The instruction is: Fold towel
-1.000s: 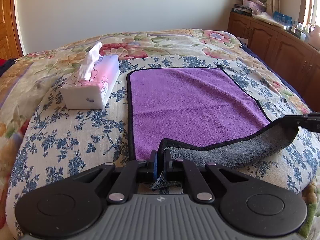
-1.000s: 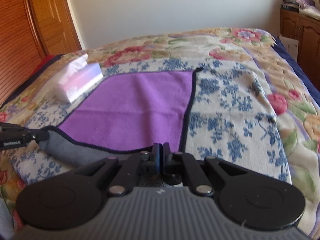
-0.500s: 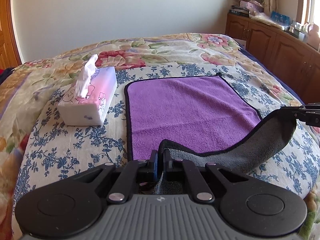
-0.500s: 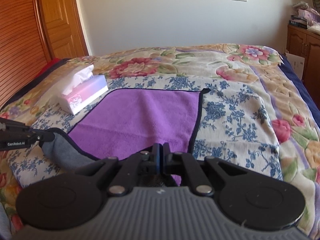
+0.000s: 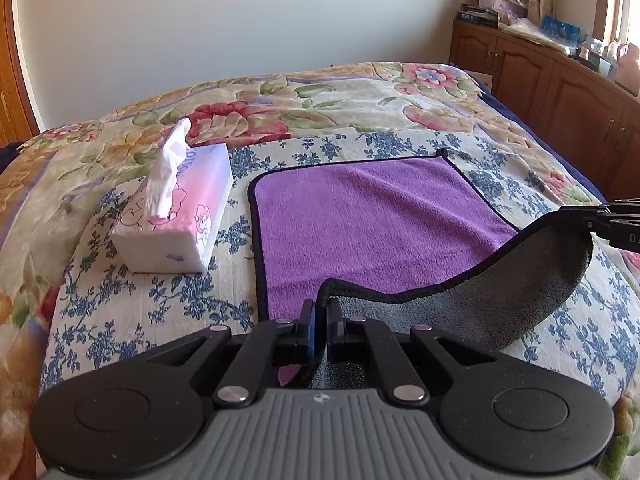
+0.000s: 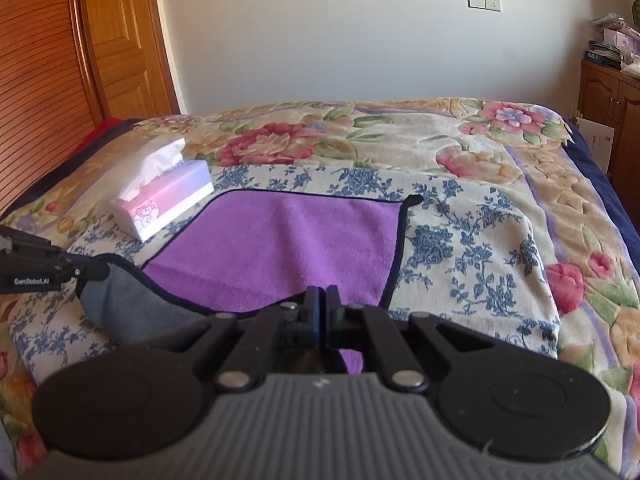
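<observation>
Spread across a bed (image 5: pixel 360 92) under a quilted cover printed with big red and pink flowers at the far end and small blue sprigs nearer; lay mostly flat on that cover, purple face up, black-bound at the edge: the towel (image 5: pixel 372 216), its near edge lifted clear of the bedding and curling over to show a grey underside; far corners flat on the blue-sprigged patch.

Clamped tight on the near left corner of that raised edge: the left gripper (image 5: pixel 319 330), fingers pressed together with cloth pinched between; pinched likewise on the near right corner: the right gripper (image 6: pixel 320 316), fingers closed on the fabric, a bit of purple showing beneath them; seen also from the left wrist view as a black tip at the right margin, holding the grey fold aloft.

Stood on the cover just left of the towel, apart from its edge: a tissue box (image 5: pixel 178 220), pink and white, with a cartoon print and a white tissue sticking up from the top.

Beyond the bed, a plain pale wall (image 6: pixel 340 32) bearing a white switch and socket plate (image 6: pixel 484 1); to the left, a slatted orange-brown wooden door (image 6: pixel 36 60); along the right side, dark wooden cabinets (image 5: pixel 560 80) topped with boxes and clutter, sunlit.
</observation>
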`<state>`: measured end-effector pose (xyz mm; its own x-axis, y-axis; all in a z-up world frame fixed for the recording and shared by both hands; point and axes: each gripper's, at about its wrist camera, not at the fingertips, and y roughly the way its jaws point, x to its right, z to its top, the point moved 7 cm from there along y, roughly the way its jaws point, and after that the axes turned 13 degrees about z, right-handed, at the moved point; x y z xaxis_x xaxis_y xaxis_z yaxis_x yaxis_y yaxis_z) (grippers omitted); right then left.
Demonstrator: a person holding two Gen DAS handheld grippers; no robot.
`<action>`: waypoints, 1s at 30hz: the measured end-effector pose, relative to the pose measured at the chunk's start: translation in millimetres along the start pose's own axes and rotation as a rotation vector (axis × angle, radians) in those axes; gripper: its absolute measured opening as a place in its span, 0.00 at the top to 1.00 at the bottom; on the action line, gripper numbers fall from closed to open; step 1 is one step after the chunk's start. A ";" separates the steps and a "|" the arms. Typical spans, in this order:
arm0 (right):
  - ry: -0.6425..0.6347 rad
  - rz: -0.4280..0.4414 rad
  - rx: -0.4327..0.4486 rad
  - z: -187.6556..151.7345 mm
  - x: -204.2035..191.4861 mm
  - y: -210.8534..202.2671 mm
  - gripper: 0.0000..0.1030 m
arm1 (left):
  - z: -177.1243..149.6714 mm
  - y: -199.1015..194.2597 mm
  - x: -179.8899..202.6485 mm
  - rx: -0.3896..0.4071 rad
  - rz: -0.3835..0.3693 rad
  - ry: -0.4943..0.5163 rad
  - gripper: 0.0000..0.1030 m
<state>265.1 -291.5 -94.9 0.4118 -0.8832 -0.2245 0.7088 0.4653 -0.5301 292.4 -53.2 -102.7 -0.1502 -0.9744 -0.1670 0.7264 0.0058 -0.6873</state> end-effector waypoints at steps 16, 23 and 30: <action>-0.009 0.005 0.027 20.5 14.2 9.7 0.97 | 26.1 14.3 1.5 0.005 0.012 0.011 0.95; -0.013 0.006 0.030 25.9 20.1 15.2 0.97 | 37.1 23.4 -1.6 0.007 0.017 0.003 0.95; -0.013 0.002 0.039 33.5 27.5 20.8 0.97 | 47.8 33.1 -4.9 0.014 0.024 -0.001 0.95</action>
<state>310.3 -304.1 -84.7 0.4203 -0.8816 -0.2148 0.7298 0.4691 -0.4973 349.2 -59.0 -90.8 -0.1321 -0.9744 -0.1821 0.7387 0.0257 -0.6735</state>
